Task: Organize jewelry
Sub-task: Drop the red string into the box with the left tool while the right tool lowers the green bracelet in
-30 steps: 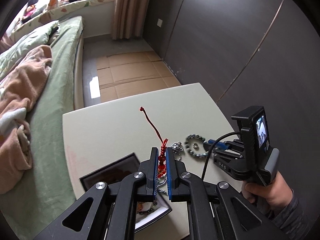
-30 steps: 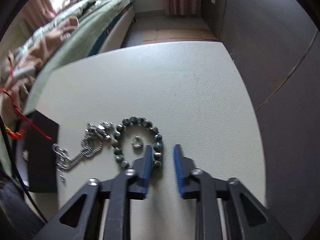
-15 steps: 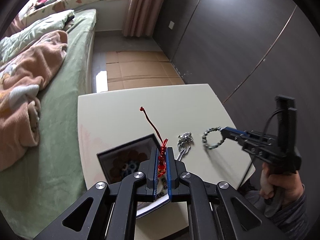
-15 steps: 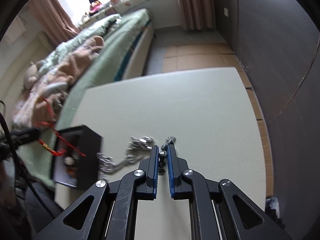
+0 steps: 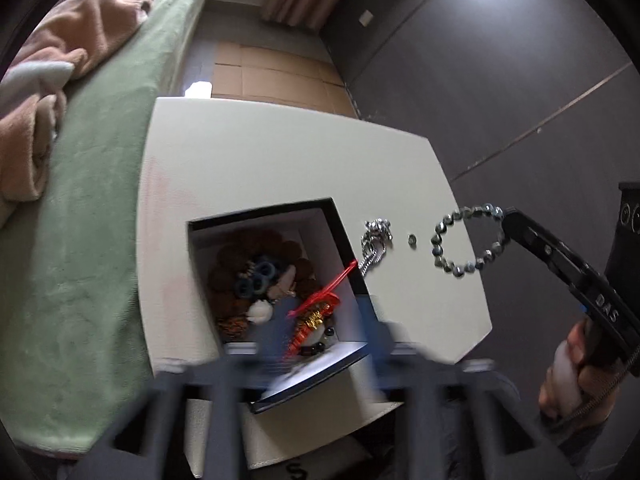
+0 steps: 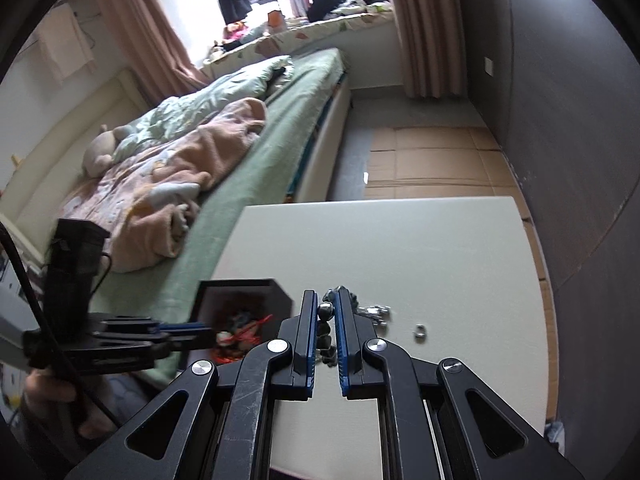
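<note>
A black jewelry box [image 5: 336, 222] with a white lining stands open at the table's near left; it also shows in the right wrist view [image 6: 240, 286]. The red cord charm [image 5: 318, 308] lies in it among other pieces. My left gripper [image 5: 316, 340] is blurred above the box, jaws apart and empty. My right gripper [image 6: 325, 310] is shut on the dark bead bracelet [image 5: 466, 240], which hangs lifted above the table. A silver chain [image 5: 374, 244] and a small ring [image 5: 412, 239] lie on the table between box and bracelet.
The white table [image 5: 280, 160] stands beside a green bed [image 5: 92, 200] with pink blankets. A dark wall [image 5: 500, 60] runs along the right. Cardboard [image 5: 272, 72] covers the floor beyond the table.
My left gripper opened and let the red cord charm drop into the box. My right gripper lifted the bead bracelet higher off the table.
</note>
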`<move>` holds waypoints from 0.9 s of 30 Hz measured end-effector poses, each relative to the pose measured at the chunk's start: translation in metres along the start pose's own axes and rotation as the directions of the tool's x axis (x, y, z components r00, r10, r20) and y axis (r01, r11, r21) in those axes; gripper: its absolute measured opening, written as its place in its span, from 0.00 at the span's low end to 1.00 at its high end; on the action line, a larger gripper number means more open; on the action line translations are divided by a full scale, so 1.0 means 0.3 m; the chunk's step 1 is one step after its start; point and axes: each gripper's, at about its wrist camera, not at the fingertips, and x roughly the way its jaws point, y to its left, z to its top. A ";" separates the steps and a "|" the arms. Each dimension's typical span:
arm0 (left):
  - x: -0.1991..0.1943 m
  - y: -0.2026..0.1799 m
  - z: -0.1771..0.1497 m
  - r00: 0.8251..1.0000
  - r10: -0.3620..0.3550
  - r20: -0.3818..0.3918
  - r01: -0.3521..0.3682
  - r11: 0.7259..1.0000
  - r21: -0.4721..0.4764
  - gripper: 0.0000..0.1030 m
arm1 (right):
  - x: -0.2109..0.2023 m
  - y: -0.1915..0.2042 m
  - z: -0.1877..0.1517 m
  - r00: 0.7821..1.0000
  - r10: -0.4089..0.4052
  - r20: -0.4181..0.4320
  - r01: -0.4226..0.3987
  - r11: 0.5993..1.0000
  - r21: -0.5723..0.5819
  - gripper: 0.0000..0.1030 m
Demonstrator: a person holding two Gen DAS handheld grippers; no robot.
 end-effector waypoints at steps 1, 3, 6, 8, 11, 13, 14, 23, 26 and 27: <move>-0.021 0.010 -0.003 1.000 -0.015 0.024 0.016 1.000 -0.013 0.81 | -0.005 0.018 0.003 1.000 0.010 0.002 -0.010 1.000 -0.006 0.10; -0.063 0.028 -0.007 0.998 -0.019 0.066 0.021 0.999 -0.028 0.83 | -0.011 0.050 0.009 0.999 0.033 0.005 -0.033 0.999 -0.016 0.10; -0.121 0.053 -0.009 0.994 -0.001 0.107 0.006 0.999 -0.042 0.83 | -0.018 0.100 0.014 0.998 0.061 0.008 -0.061 0.997 -0.037 0.10; -0.154 0.064 -0.011 0.991 0.015 0.131 -0.009 0.999 -0.044 0.83 | -0.015 0.136 0.017 0.996 0.084 0.005 -0.083 0.995 -0.050 0.10; -0.194 0.083 -0.016 0.988 0.030 0.150 -0.023 0.999 -0.049 0.83 | 0.000 0.184 0.014 0.995 0.098 -0.007 -0.099 0.993 -0.069 0.10; -0.213 0.095 -0.022 0.987 0.040 0.158 -0.031 0.998 -0.055 0.83 | 0.018 0.215 0.009 0.994 0.106 -0.019 -0.108 0.991 -0.079 0.10; -0.222 0.102 -0.025 0.986 0.042 0.161 -0.034 0.998 -0.057 0.83 | 0.029 0.228 0.007 0.994 0.108 -0.024 -0.110 0.990 -0.083 0.10; -0.276 0.168 -0.038 0.980 0.063 0.187 -0.047 0.995 -0.093 0.83 | 0.165 0.273 0.018 0.995 0.050 -0.081 -0.060 0.991 -0.120 0.10; -0.293 0.188 -0.044 0.979 0.068 0.193 -0.049 0.993 -0.103 0.83 | 0.198 0.285 0.028 0.996 0.008 -0.091 -0.022 0.989 -0.147 0.10; -0.297 0.194 -0.046 0.979 0.069 0.194 -0.049 0.993 -0.106 0.83 | 0.203 0.290 0.030 0.996 -0.009 -0.094 -0.006 0.987 -0.160 0.10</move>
